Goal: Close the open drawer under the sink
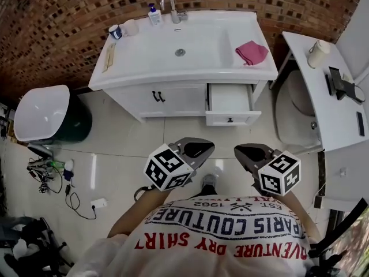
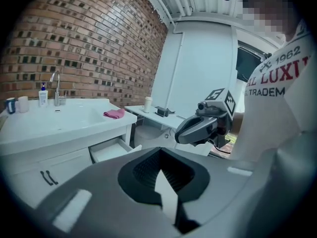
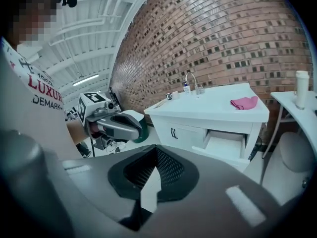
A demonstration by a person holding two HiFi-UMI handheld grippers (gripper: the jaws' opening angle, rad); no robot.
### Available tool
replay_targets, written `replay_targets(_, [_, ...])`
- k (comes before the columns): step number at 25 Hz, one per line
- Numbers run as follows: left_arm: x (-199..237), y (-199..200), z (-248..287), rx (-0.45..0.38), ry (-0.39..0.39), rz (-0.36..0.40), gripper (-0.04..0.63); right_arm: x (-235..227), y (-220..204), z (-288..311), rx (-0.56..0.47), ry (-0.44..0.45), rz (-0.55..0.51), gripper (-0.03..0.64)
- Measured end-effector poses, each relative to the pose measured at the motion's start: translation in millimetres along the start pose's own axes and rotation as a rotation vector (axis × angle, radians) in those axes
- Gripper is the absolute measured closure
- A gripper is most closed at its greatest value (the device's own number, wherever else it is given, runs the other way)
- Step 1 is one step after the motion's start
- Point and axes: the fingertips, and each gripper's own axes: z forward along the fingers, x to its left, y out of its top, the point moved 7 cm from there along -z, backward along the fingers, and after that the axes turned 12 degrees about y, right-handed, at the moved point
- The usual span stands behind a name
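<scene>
The white vanity (image 1: 144, 77) stands against the brick wall. Its right-hand drawer (image 1: 229, 100) is pulled out and looks empty, with a small dark knob on the front panel (image 1: 230, 120). Both grippers hang in front of my chest over the tiled floor, well short of the drawer. My left gripper (image 1: 199, 149) is shut and holds nothing. My right gripper (image 1: 245, 153) is also shut and empty. The left gripper view shows its jaws (image 2: 161, 175) closed, with the drawer (image 2: 111, 150) far ahead on the left. In the right gripper view the jaws (image 3: 156, 175) point toward the drawer (image 3: 225, 145).
A pink cloth (image 1: 251, 52), a faucet (image 1: 170, 7), a soap bottle (image 1: 154, 15) and cups (image 1: 115, 32) sit on the sink top. A white-lidded toilet (image 1: 43, 111) stands left. At the right is a white table (image 1: 328, 97). Cables (image 1: 52, 175) lie on the floor at the left.
</scene>
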Motion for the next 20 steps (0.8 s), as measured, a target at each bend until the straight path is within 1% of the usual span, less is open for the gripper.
replay_targets(4, [32,10,16,0.011,-0.043,-0.005,0.612,-19,22,25,0.015,-0.012,0.001,0.609])
replay_targets(8, [45,10,33,0.035,-0.071,-0.010,0.612,-38,24,33,0.022,-0.022,0.033,0.609])
replay_targets(16, [56,6,47,0.061,-0.072,-0.047,0.612,-62,19,42,0.044,-0.009,0.069,0.609])
replay_targets(20, [61,4,56,0.068,-0.072,-0.061,0.612,-87,9,47,0.070,-0.047,0.067,0.609])
